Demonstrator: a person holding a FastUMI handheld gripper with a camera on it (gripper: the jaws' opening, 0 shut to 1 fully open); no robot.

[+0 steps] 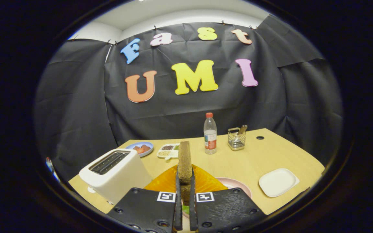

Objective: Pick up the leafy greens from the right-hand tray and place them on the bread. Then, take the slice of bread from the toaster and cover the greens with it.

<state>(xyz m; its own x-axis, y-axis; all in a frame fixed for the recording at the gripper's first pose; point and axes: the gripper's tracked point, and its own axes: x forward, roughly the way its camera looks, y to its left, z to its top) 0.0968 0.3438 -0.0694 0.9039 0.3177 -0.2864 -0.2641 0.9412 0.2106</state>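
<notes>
Toaster (115,173) stood at the tabletop's (257,158) left edge, slots empty. Right of it, the gripper (184,181) was clamped on a slice of bread (185,161), held upright on edge above an orange plate (206,183); a trace of leafy greens (185,208) showed between the fingers. A bottle (210,134) and wire basket (236,139) stood near the far edge; a white tray (277,182) lay near the right corner.

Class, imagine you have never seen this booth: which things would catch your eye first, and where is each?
First the brown slice of bread, standing on edge, clamped between the jaws of the gripper. Just beyond it lies an orange plate, with the white toaster to its left, slots empty. Farther back on the wooden table stands a clear bottle with a red cap.
</notes>
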